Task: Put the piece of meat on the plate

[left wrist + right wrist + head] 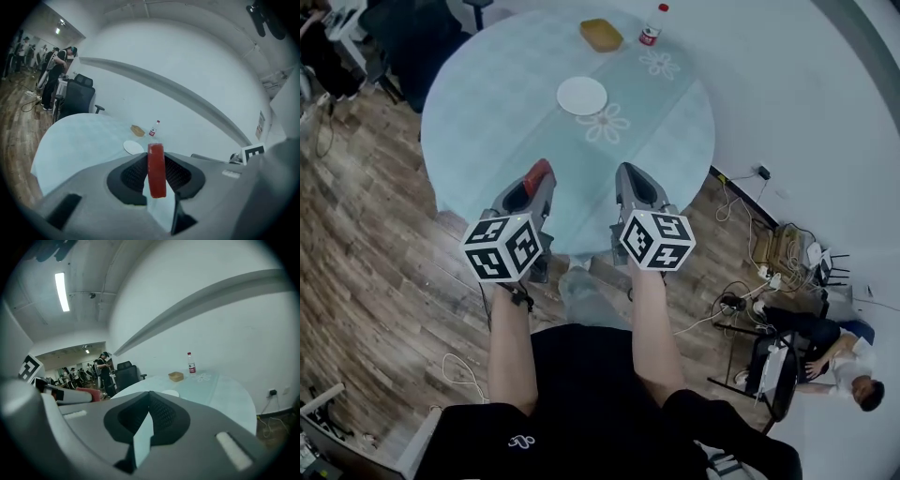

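Our left gripper (pixel 156 154) clamped on piece of meat (pixel 157 180), flat red slab, upright, our right gripper (pixel 149 397) closed, empty

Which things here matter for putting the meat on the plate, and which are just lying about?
Job: piece of meat, clamped in the left gripper; white plate on the table.
Lying about: bottle, yellow box, both beyond the plate.
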The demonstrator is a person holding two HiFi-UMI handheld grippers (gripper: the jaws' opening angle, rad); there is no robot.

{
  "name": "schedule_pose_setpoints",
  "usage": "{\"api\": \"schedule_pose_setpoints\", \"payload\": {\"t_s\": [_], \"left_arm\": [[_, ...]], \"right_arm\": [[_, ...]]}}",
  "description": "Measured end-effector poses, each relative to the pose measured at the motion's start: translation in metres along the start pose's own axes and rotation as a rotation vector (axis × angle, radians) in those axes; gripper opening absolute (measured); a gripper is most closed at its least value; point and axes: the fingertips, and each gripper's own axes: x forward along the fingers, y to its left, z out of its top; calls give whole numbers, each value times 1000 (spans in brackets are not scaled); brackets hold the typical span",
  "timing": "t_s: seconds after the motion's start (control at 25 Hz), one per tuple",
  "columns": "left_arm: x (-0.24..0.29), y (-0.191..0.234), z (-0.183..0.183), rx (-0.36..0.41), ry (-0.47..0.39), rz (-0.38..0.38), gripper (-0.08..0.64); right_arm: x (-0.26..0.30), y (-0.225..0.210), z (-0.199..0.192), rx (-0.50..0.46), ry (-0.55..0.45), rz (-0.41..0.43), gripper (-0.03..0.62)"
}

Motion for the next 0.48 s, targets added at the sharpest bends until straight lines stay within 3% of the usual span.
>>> {"api": "schedule_pose_setpoints", "payload": {"t_s": [0.24,0.48], "left_arm": [[75,9,21,12,58,48,92],[128,-11,11,17,125,18,92]], "right_arm": [[52,-70,34,63,-27,-24,9],[74,-119,37,119,-20,-44,9]]}}
